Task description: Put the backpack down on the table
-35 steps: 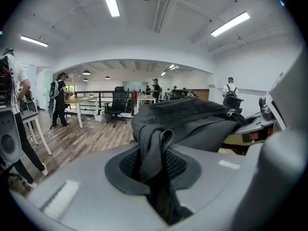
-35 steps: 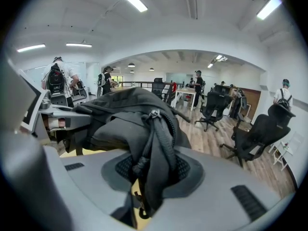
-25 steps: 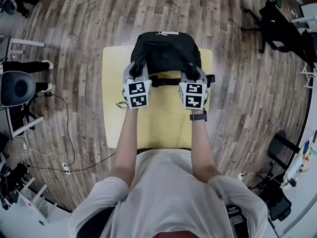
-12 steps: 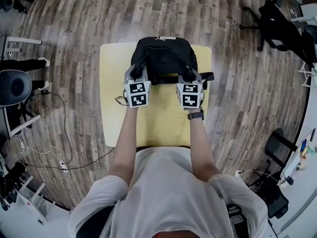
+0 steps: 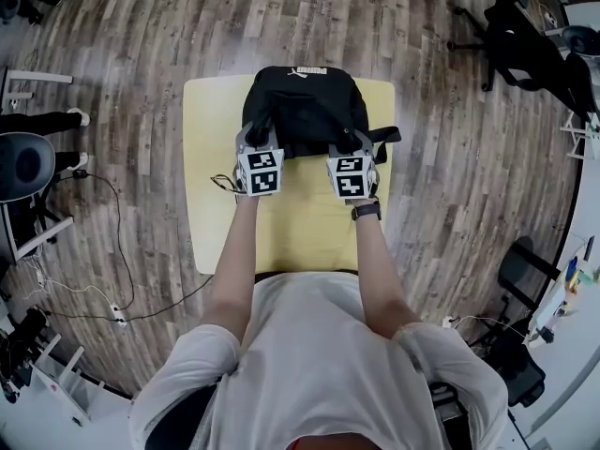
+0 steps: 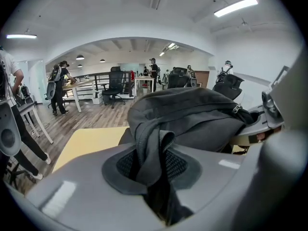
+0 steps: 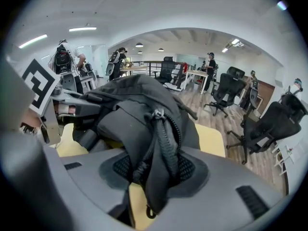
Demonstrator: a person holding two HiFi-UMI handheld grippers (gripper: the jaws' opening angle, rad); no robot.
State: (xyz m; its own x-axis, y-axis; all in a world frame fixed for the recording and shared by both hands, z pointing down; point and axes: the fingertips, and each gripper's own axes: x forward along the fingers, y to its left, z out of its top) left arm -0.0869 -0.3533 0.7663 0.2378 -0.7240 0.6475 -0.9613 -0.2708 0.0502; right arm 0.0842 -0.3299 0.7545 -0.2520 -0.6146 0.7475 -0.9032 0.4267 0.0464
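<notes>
The black backpack sits on the far half of the yellow table. My left gripper is at its near left corner, shut on a fold of its fabric that runs up between the pads. At the near right corner is my right gripper. Its jaws have just been opening, and a zipped fold of the backpack still hangs between them with table showing in the gap below. A black strap sticks out to the right of the backpack.
Wooden floor surrounds the table. Black office chairs stand at the far right, another chair at the left, and a cable lies on the floor left of the table. People stand at desks far behind.
Both grippers and the backpack have come down toward the far end of the table. The backpack now looks smaller and flatter against the tabletop.
</notes>
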